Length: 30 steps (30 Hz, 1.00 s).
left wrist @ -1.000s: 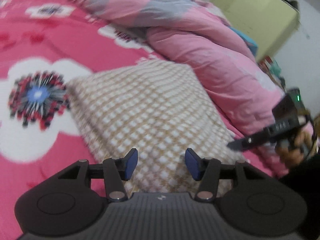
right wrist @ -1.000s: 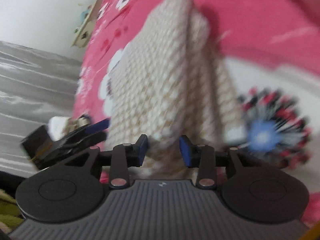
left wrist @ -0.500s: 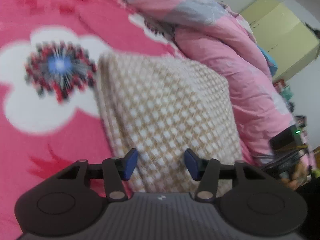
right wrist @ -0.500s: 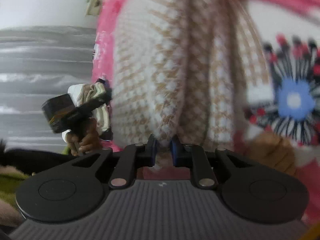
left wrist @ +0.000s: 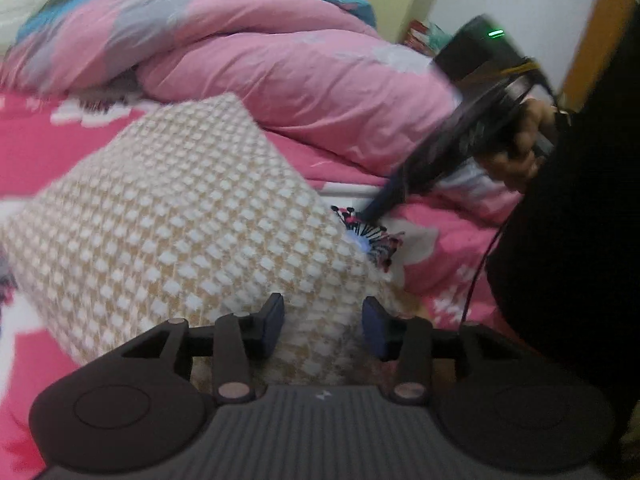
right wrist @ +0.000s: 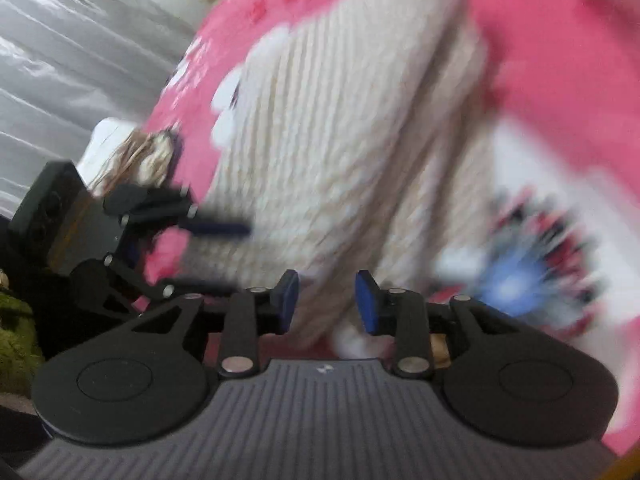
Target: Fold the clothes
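Honestly the knit sweater (left wrist: 192,216) looks nearly folded on the bed (left wrist: 52,148); left gripper (left wrist: 323,326) jaws closing, right gripper (right wrist: 327,300) jaws opening, both empty over its near edge.

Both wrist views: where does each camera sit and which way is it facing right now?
Left wrist: on the left gripper, jaws closing, looking down over the folded garment toward the quilt; right gripper and hand show.
Right wrist: on the right gripper, jaws opening, looking along the garment's edge; left gripper shows, blurred.
Shared: garment, pink sheet, each other's gripper.
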Motion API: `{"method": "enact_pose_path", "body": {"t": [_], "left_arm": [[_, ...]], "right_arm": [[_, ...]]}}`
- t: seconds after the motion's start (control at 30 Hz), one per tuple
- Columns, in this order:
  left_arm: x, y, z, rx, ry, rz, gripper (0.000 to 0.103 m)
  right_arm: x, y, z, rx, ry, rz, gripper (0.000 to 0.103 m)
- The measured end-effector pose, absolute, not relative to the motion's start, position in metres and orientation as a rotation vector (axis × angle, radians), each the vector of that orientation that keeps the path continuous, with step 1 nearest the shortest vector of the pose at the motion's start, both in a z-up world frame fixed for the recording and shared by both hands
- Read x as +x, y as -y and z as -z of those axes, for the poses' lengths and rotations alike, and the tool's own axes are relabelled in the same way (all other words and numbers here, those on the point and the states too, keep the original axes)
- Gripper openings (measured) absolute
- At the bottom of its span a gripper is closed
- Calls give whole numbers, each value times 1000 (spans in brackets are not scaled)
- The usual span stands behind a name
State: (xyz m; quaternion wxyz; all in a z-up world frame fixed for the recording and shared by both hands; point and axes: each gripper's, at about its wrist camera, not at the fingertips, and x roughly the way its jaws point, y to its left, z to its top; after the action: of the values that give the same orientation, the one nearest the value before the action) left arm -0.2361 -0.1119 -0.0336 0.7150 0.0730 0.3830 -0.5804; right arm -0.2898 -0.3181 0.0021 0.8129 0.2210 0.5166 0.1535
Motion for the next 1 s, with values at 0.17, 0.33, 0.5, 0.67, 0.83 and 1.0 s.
{"method": "enact_pose_path", "body": {"t": [0.17, 0.33, 0.5, 0.67, 0.83, 1.0], "left_arm": [[-225, 112, 37, 79, -928, 1274, 44], [-203, 119, 37, -3, -1088, 1239, 43], [-176, 137, 29, -14, -1272, 1182, 43], [-179, 148, 14, 62, -1211, 1184, 43], [-172, 131, -27, 132, -915, 1087, 54], [-143, 157, 24, 401, -884, 815, 58]], "right_arm": [[-283, 289, -46, 89, -692, -268, 30], [-259, 260, 24, -145, -813, -206, 27], [-234, 248, -11, -200, -755, -208, 9], [-209, 269, 36, -261, -837, -158, 6], [-213, 285, 38, -190, -827, -155, 6], [-213, 297, 25, -101, -807, -141, 6]]}}
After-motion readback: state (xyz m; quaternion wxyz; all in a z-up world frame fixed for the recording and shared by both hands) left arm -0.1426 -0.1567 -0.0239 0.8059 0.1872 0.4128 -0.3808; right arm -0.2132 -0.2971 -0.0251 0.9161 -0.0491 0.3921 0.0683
